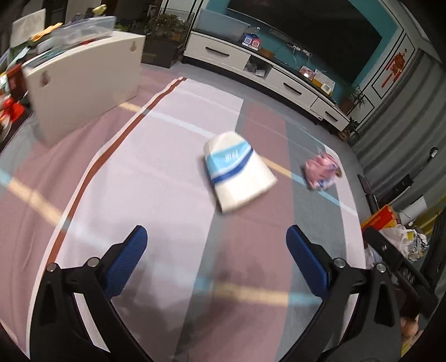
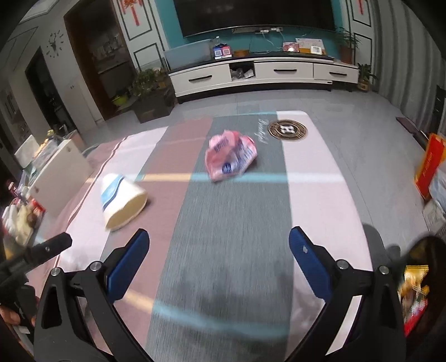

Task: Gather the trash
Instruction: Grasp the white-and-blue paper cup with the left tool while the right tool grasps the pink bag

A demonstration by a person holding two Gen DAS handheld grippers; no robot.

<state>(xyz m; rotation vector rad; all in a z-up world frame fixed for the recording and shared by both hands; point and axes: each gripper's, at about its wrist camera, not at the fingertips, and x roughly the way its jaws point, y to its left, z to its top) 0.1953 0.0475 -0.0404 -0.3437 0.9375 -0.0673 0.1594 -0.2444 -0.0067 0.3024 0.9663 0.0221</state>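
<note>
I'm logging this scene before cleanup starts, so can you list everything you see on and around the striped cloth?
White paper cup with blue bands: one, on its side, left on the cloth.
Crumpled pink plastic wrapper: one, mid-cloth, apart from the cup.
Striped pink, grey and white cloth: one, under both.
White TV cabinet: one, far wall.
Dark TV screen: one, above the cabinet.
White panel: one, upright, left edge.
Left gripper: open, empty.
Right gripper: open, empty.
</note>
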